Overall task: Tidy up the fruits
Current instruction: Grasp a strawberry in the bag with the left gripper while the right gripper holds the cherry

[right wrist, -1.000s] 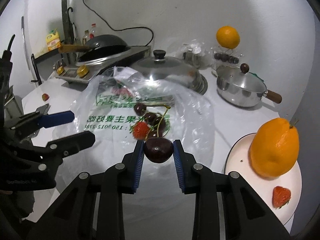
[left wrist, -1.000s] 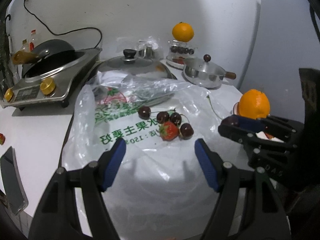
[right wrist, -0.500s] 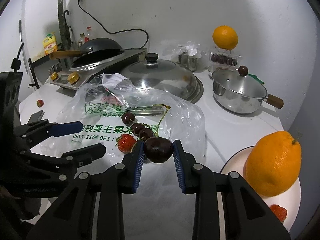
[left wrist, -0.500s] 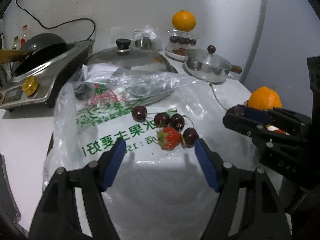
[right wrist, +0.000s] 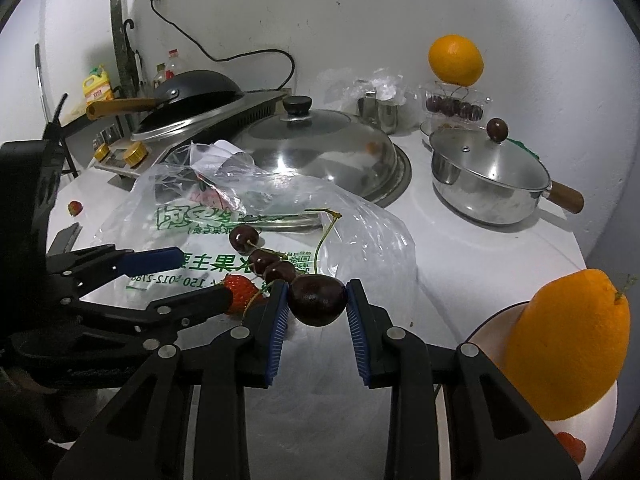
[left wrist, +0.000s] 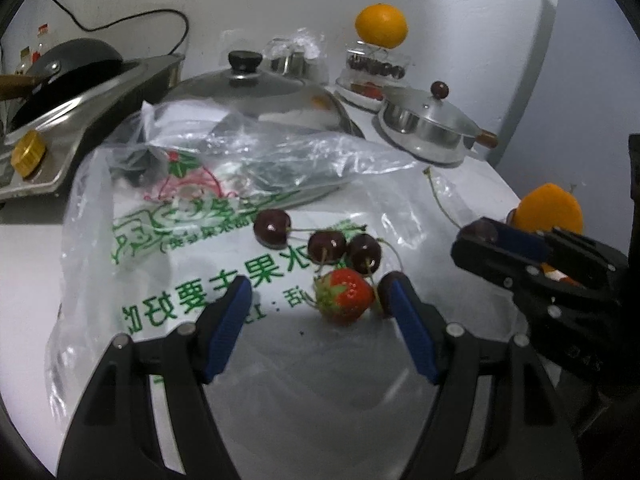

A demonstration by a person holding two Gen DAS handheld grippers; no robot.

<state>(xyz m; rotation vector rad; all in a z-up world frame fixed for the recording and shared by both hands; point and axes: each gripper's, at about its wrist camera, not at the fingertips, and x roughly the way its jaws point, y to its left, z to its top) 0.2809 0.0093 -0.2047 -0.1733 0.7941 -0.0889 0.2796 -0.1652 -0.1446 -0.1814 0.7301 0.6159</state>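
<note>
My right gripper (right wrist: 317, 300) is shut on a dark cherry (right wrist: 317, 299) and holds it above the plastic bag (right wrist: 360, 236). My left gripper (left wrist: 320, 292) is open, its fingers on either side of a strawberry (left wrist: 344, 296) on the bag (left wrist: 160, 248). Three dark cherries (left wrist: 326, 244) lie just beyond the strawberry; another is partly hidden behind the right finger. An orange (right wrist: 568, 344) and a strawberry (right wrist: 572, 442) rest on a white plate (right wrist: 492, 324) at the right. The right gripper also shows in the left wrist view (left wrist: 500, 240).
Behind the bag are a large glass-lidded pan (right wrist: 316, 148), a small steel pot with a wooden handle (right wrist: 488, 176), a wok on a cooker (right wrist: 192, 92), and a box of cherries (right wrist: 454, 104) with an orange (right wrist: 455, 60) on top. A stray strawberry (right wrist: 74, 207) lies at far left.
My left gripper has moved forward and right, so the strawberry now sits between its fingers. My right gripper has carried the cherry right and back toward the plate.
</note>
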